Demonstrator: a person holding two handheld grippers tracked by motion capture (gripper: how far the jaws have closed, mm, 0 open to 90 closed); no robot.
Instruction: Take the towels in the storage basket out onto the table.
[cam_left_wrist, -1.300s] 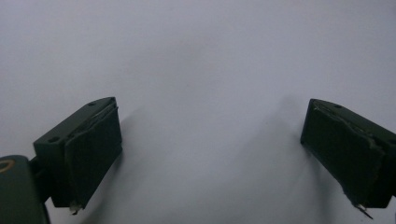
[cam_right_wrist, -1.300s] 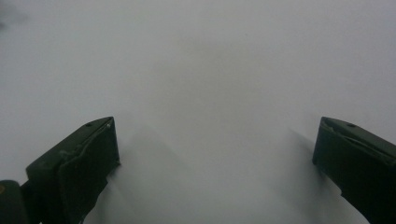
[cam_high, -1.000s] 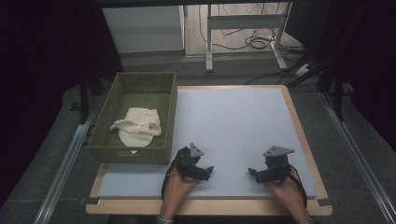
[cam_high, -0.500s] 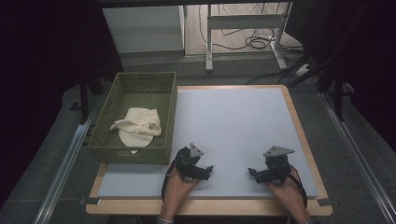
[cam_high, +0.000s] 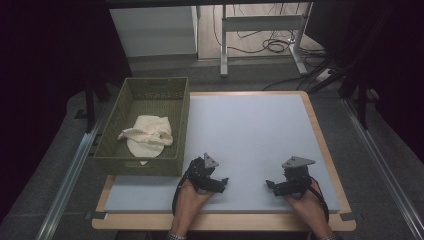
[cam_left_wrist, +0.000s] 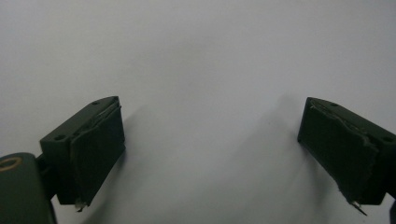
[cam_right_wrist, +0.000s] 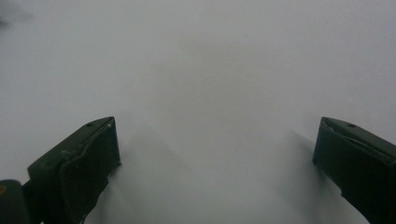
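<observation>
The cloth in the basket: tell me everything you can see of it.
The cloth is cream or off-white, soft-looking fabric, crumpled into a loose heap with folds and a rounded flap hanging toward the near side. It lies on the floor of the green woven basket, in the near half, at the table's left edge. Nothing but the basket touches it. The left gripper and the right gripper rest apart from it on the pale mat, jaws open.
</observation>
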